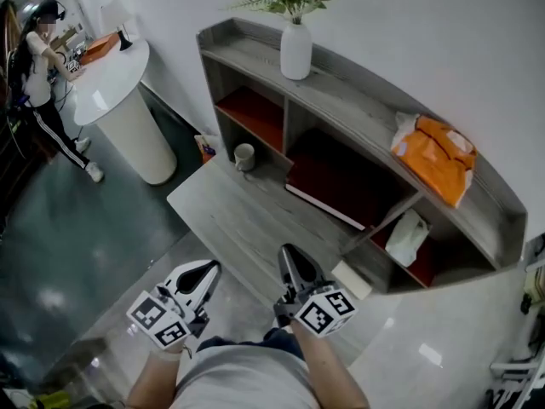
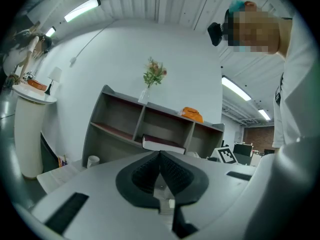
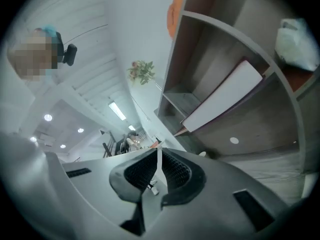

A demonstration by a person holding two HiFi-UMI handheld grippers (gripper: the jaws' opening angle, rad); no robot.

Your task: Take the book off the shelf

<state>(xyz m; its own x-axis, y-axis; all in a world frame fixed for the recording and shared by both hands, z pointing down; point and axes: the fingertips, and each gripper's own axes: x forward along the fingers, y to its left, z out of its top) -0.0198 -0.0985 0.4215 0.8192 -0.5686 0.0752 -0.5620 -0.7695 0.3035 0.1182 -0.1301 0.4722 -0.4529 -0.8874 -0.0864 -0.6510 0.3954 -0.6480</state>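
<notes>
The book (image 1: 330, 186), dark red cover with white page edges, lies flat in the middle compartment of the grey shelf (image 1: 358, 100). It also shows in the left gripper view as the book (image 2: 163, 144) and, tilted, in the right gripper view as the book (image 3: 223, 100). Both grippers are held low in front of the shelf, well short of the book. My left gripper (image 1: 207, 268) has its jaws together with nothing between them, as its own view (image 2: 160, 153) shows. My right gripper (image 1: 288, 250) is likewise shut and empty (image 3: 159, 152).
A white vase (image 1: 295, 49) with flowers and an orange bag (image 1: 434, 156) sit on the shelf top. A white bag (image 1: 407, 237) fills the right compartment. A mug (image 1: 243, 155) stands on the low grey platform (image 1: 226, 220). At far left are a white pedestal table (image 1: 128, 109) and a person (image 1: 38, 66).
</notes>
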